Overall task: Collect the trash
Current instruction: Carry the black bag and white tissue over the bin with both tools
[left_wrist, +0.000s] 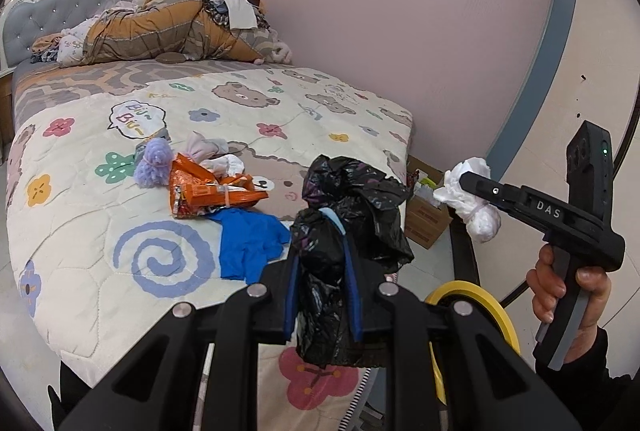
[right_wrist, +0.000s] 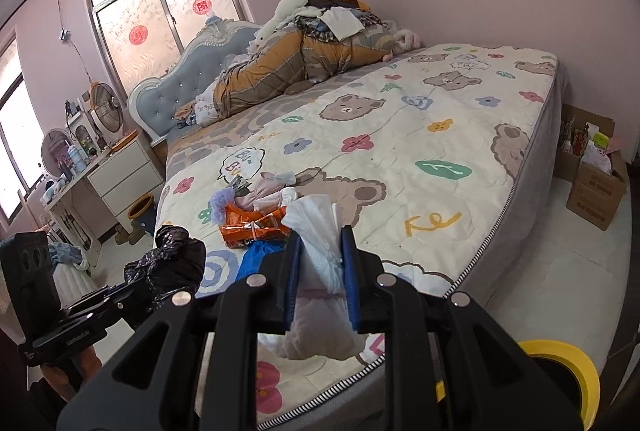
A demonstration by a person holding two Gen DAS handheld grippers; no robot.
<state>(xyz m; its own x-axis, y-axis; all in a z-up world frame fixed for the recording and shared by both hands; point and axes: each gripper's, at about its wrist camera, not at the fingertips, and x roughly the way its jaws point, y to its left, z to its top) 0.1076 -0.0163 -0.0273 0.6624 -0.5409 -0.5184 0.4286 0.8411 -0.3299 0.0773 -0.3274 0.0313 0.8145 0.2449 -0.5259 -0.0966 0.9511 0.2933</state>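
The left gripper [left_wrist: 320, 251] is clamped on a crumpled black plastic bag [left_wrist: 352, 199], held above the foot of the bed. The right gripper [right_wrist: 320, 263], at three o'clock from the left, pinches a wad of white tissue paper [right_wrist: 316, 231]. At ten o'clock beyond the bag, an orange foil wrapper [left_wrist: 212, 191], a blue rubber glove [left_wrist: 248, 243] and a lilac fluffy pompom [left_wrist: 154, 163] lie on the bear-print quilt [left_wrist: 240, 103].

A cream quilt [left_wrist: 100, 231] printed with brown bears and coloured flowers carries an orange wrapper [left_wrist: 208, 193], a blue glove [left_wrist: 250, 245] and a lilac pompom [left_wrist: 154, 163].
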